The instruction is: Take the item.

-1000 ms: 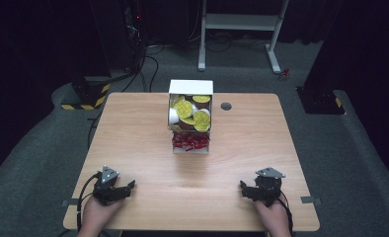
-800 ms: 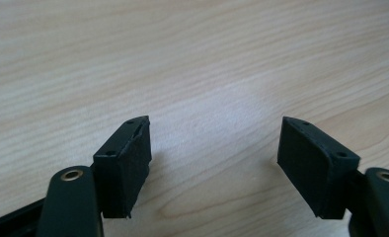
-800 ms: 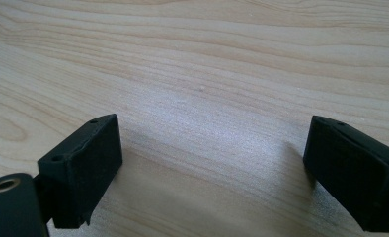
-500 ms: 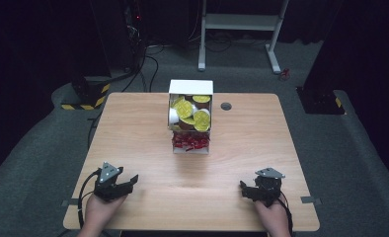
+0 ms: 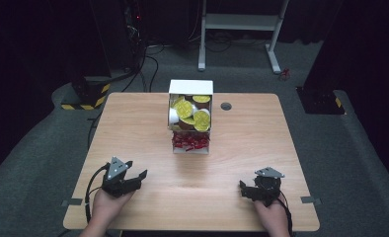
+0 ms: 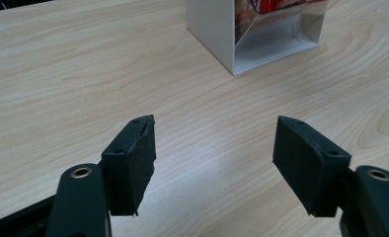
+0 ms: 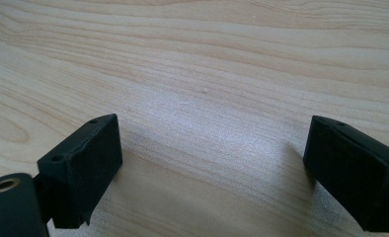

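Observation:
A white upright box [image 5: 190, 88] stands at the middle of the wooden table [image 5: 133, 128], its open front showing several yellow-lidded cups [image 5: 188, 110] above a heap of small red packets [image 5: 190, 142]. My left gripper [image 5: 137, 178] is held a little above the table near the front left, pointing toward the box. Its jaws have just been closing slightly but are still wide apart, with nothing between them [image 6: 214, 131]. The box's lower corner [image 6: 217, 34] lies ahead of it. My right gripper [image 5: 245, 191] rests near the front right, open over bare wood [image 7: 213, 133].
A round cable grommet [image 5: 226, 106] sits in the tabletop right of the box. Behind the table are a white metal frame [image 5: 239, 22] and dark equipment with cables [image 5: 133, 29] on the grey floor.
The left gripper has risen off the table and shifted slightly toward the box. The right gripper has stayed put.

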{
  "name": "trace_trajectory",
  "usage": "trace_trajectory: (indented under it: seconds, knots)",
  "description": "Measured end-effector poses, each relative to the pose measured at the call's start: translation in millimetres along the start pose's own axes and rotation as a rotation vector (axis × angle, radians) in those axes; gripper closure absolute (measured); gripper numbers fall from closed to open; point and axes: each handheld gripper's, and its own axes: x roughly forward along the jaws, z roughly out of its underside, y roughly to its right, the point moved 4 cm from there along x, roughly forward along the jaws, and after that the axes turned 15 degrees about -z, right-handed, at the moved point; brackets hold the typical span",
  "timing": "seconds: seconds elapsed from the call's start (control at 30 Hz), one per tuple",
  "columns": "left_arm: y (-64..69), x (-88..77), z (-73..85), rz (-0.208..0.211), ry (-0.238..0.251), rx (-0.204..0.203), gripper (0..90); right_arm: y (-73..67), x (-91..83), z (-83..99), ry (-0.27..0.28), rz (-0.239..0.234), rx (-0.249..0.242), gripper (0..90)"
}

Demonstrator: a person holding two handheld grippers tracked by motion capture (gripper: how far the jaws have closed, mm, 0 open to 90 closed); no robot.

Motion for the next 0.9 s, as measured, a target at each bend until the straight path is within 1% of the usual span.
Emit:
trace_trajectory:
  seconds: [0.1, 0.13, 0.23, 0.27, 0.43, 0.53, 0.57, 0.7, 0.77, 0.9]
  knots:
    - [1.6, 2.2, -4.4, 0.005, 0.009, -0.001, 33.3, -0.1, 0.0, 0.0, 0.000, 0.000, 0.000, 7.9]
    - [3.0, 3.2, -8.4, 0.010, 0.021, -0.008, 33.3, 0.0, 0.0, 0.0, 0.000, 0.000, 0.000, 7.9]
    - [5.2, 4.0, -12.5, 0.017, 0.024, -0.014, 33.2, -0.5, -0.2, 0.3, 0.000, 0.000, 0.003, 7.9]
    - [8.2, 4.6, -16.3, 0.021, 0.029, -0.008, 33.1, -0.6, -0.2, 0.4, 0.000, 0.000, 0.002, 7.9]
    - [14.7, 7.1, -22.7, 0.030, 0.037, -0.012, 33.0, -0.3, -0.5, 0.5, 0.000, -0.001, -0.004, 7.9]
    - [20.0, 9.1, -29.6, 0.038, 0.043, 0.000, 33.0, -0.3, -0.5, 0.6, 0.000, -0.001, -0.005, 7.9]
    - [20.0, 9.1, -29.6, 0.038, 0.043, 0.000, 33.0, -0.3, -0.5, 0.6, 0.000, -0.001, -0.005, 7.9]
    - [24.7, 12.3, -37.8, 0.050, 0.046, 0.000, 33.5, -0.7, -0.6, 0.7, -0.001, -0.002, -0.002, 7.9]
    - [25.8, 12.7, -38.8, 0.051, 0.048, 0.000, 33.5, -1.0, -0.7, 0.8, 0.000, -0.003, 0.000, 7.9]
    - [31.5, 15.9, -45.8, 0.056, 0.058, 0.006, 33.5, -1.0, -0.8, 0.9, -0.001, -0.004, -0.003, 7.9]
